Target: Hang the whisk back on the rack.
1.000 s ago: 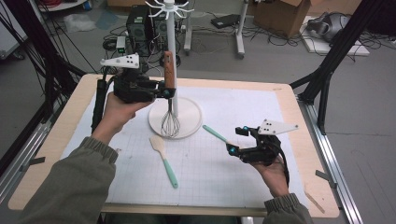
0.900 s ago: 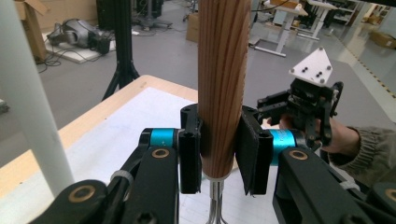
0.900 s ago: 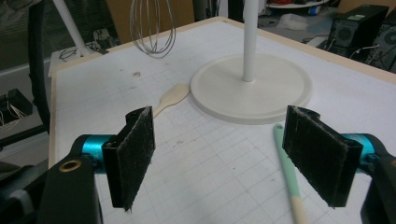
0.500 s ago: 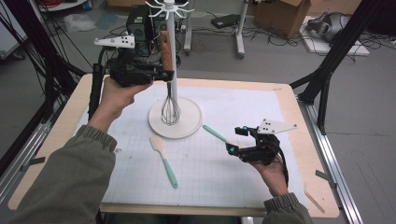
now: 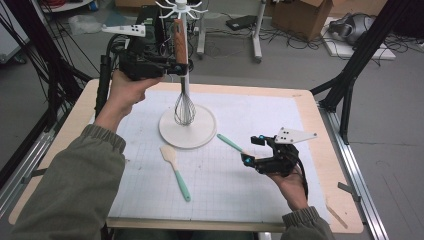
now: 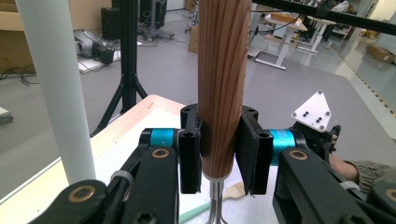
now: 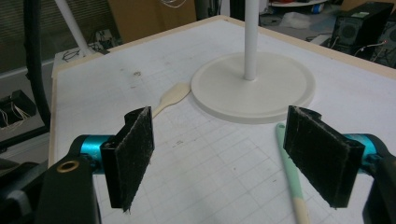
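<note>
a whisk (image 5: 182,80) is held up high by the left gripper (image 5: 176,66). its wooden handle (image 6: 223,88) is squeezed tight between the two black jaws, and the wire end hangs down over the round white base (image 5: 188,127) of a stand. the white pole (image 6: 55,88) of the stand is seen just beside the handle, and the hooks (image 5: 180,7) at the top are near the handle's upper end. the step in hand looks like hanging the whisk on the stand. for the next move, the top of the handle probably has to be lifted up to a hook and lined up with care, so the stand is not bumped.

the right gripper (image 5: 254,150) is held low over the table, with nothing in it. its jaws are spread wide apart. a green-handled spatula (image 7: 292,175) lies on the mat between them, and another spatula (image 5: 175,171) lies near the base.

the table (image 5: 320,150) is pale wood, covered by a white mat (image 5: 240,200) with a thin grid. around it, a grey floor, black stands, cables and cardboard boxes (image 5: 295,17) are seen.
</note>
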`<move>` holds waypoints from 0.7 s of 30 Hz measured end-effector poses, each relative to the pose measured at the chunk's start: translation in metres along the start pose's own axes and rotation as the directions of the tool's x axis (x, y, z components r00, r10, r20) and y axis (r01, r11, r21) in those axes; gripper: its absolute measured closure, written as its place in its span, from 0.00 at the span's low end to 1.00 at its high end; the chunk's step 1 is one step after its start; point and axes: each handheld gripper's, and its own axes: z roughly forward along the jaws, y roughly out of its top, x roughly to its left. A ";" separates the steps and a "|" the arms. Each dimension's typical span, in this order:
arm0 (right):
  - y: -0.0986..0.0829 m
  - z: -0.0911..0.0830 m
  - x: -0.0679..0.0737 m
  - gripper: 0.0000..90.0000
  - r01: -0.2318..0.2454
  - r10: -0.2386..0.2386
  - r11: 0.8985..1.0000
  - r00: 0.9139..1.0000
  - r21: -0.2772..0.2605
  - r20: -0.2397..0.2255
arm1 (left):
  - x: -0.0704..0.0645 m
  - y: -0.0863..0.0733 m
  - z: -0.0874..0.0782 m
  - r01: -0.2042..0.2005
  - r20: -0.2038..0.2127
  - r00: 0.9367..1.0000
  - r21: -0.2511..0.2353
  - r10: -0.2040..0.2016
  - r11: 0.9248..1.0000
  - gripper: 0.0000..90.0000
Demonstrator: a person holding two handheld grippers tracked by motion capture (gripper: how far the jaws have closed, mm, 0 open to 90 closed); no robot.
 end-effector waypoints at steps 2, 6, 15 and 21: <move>0.000 0.000 0.000 0.26 -0.001 0.001 1.000 1.000 -0.001 -0.001 | 0.001 0.000 0.001 -0.003 0.001 1.000 0.000 0.003 1.000 0.80; 0.000 -0.001 0.000 0.26 -0.010 0.010 1.000 1.000 0.000 -0.007 | 0.004 0.003 0.002 0.013 0.009 1.000 -0.022 -0.013 1.000 0.80; 0.000 -0.002 -0.001 0.26 -0.010 0.010 1.000 1.000 -0.010 -0.008 | 0.010 0.002 0.004 0.033 0.000 0.999 -0.023 -0.033 0.999 0.80; 0.000 -0.002 -0.001 0.26 -0.007 0.007 1.000 1.000 -0.015 -0.009 | 0.014 0.000 0.007 0.047 -0.013 0.999 -0.020 -0.048 0.999 0.80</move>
